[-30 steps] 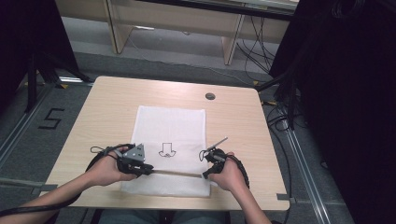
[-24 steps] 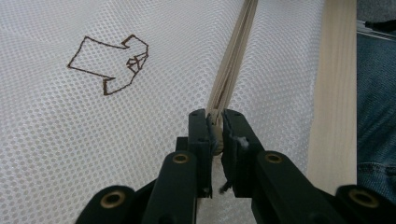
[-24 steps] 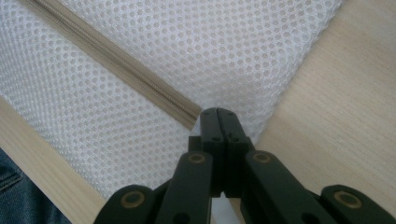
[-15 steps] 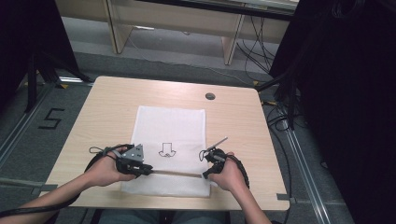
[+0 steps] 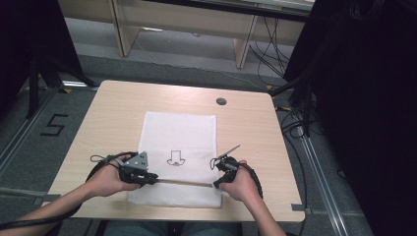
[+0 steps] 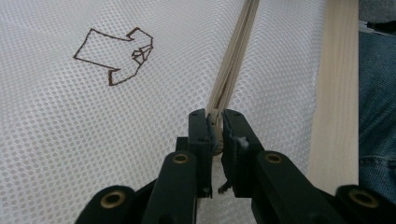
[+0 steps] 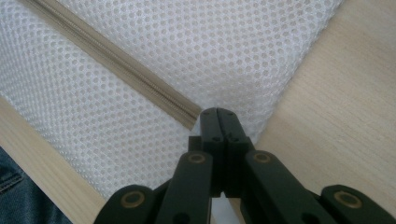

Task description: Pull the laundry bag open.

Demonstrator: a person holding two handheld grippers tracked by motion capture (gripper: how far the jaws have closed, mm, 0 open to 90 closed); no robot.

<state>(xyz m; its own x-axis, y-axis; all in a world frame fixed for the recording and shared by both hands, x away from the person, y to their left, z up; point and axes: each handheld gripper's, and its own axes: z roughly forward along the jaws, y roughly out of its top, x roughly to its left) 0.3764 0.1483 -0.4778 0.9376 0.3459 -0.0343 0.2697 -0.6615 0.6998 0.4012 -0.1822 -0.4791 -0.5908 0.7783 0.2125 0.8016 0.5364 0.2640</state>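
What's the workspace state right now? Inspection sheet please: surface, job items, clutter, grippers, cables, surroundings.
Surface: light wooden table with a round grommet hole near the far edge.
Job's things: white mesh bag lying flat, a shirt outline printed on it; beige zipper runs across its near end.
Clutter: nothing seen.
Grippers: left gripper shut on the zipper pull; right gripper shut at the zipper's other end, on the bag edge.
Cables: black cable loops behind the left hand; more cables on the floor to the right.
Surroundings: grey floor marked "5", wooden furniture legs beyond, black curtains at both sides.
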